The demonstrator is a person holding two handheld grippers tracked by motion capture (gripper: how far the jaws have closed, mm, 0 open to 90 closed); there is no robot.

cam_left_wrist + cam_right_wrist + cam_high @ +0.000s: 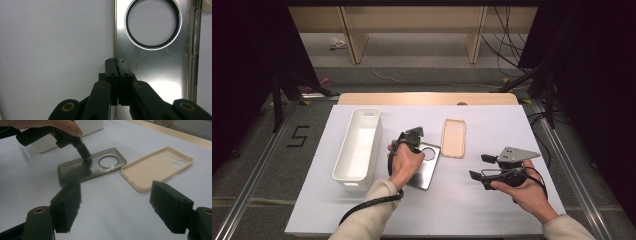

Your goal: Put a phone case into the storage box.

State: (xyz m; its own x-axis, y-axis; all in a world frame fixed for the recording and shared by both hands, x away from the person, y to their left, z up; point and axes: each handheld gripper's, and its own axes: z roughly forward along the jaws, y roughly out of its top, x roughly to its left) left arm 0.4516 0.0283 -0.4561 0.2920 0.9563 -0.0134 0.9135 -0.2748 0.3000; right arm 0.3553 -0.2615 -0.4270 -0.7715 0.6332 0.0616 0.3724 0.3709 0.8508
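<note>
The left hand-held gripper (413, 136) has its jaws pressed together on the long side wall of the silver phone case (428, 172), which lies open side up near the middle of the tabletop (492, 210), just right of the white bin (358, 145); in the left gripper view the two black pads (116, 67) meet right at the case's raised rim, so the pinch looks made and the step in hand reads as the grasp before a lift; the case still lies flat on the tabletop, nothing raised yet. The right hand-held gripper (481, 167) sits well apart toward the right edge, jaws spread wide and holding nothing, aimed across at the silver case (90, 166) and at the beige phone case (454, 138) that lies beyond it toward the far edge, also open side up, the two cases near each other but not touching. My guess is that the next move calls for a steady lift without letting the thin wall slip from between the pads, then a carry leftward over the near wall of the bin, if that is where it goes; the grip is on an edge only, so the case could swing or tilt as it comes up; keeping the wrist level and the lift slow would serve; the right one may then take the beige case.
</note>
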